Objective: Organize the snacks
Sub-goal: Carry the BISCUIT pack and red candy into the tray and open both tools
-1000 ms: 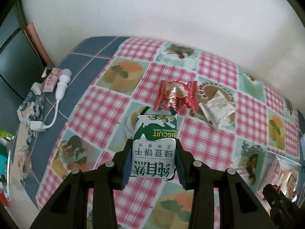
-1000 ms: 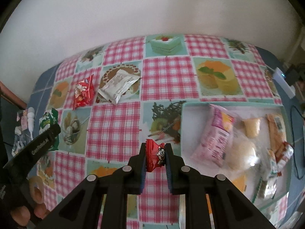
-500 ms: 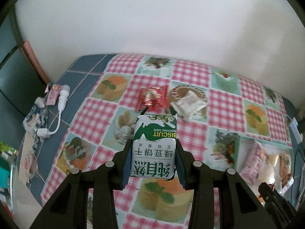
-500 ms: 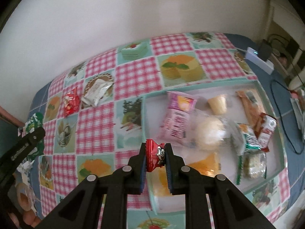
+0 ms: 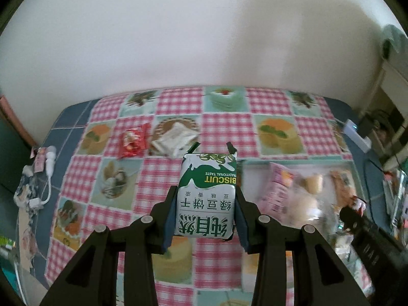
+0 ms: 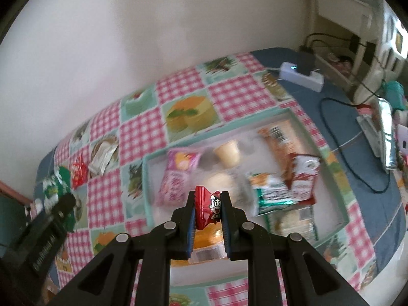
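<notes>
The left gripper [image 5: 205,199] is clamped on a green-and-white biscuit pack [image 5: 207,193], held upside down above the checked tablecloth [image 5: 224,127] — its label reads "BISCUIT" and "TRADITIONAL TASTE", with Chinese characters below. The right gripper [image 6: 208,211] pinches a small red candy wrapper [image 6: 207,210] printed with a cartoon face, held over the near part of the tray [image 6: 146,193]. The tray, with a pale green rim, lies on the right half of the desk and holds a pink packet [image 6: 176,178], a small cup [image 6: 227,153], an orange-brown packet [image 6: 280,137] bearing a barcode and several blurred packets. Two snacks lie on the cloth left of the tray — a red packet [image 5: 134,140] and a white packet [image 5: 174,139], just beside each other. Open cloth lies between them and the tray. A white power strip [image 6: 301,75] sits near the desk's far right edge.
</notes>
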Available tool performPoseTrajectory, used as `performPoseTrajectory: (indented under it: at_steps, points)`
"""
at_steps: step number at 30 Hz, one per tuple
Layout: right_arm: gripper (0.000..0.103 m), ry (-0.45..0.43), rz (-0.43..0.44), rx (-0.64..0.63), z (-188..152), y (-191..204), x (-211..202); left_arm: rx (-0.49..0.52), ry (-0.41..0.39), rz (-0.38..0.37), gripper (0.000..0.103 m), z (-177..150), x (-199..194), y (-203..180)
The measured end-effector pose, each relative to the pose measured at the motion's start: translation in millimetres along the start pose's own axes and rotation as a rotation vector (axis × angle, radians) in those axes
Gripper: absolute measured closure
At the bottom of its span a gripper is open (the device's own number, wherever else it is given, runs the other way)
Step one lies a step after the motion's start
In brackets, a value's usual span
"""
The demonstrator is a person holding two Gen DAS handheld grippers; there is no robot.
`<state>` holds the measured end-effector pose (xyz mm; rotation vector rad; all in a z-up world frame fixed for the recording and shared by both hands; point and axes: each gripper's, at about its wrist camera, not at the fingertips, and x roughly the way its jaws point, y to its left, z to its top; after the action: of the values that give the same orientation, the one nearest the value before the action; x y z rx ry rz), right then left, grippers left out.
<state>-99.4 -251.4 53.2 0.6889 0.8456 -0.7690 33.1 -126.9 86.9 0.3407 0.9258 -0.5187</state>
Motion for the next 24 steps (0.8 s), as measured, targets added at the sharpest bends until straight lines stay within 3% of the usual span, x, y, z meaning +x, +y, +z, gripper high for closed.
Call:
performPoseTrajectory:
  at_steps: [14, 18, 24]
  points:
    - [0.084, -0.062, -0.043, 0.194, 19, -83, -25, 0.1, 0.056, -0.185, 0.061, -15, -3, -63]
    - [0.084, -0.059, -0.047, 0.224, 20, -95, -25, 0.081, 0.09, -0.244, 0.061, -16, 5, -67]
    - [0.084, -0.015, -0.042, 0.238, 18, -99, -15, 0.007, 0.146, -0.267, 0.061, -15, 26, -53]
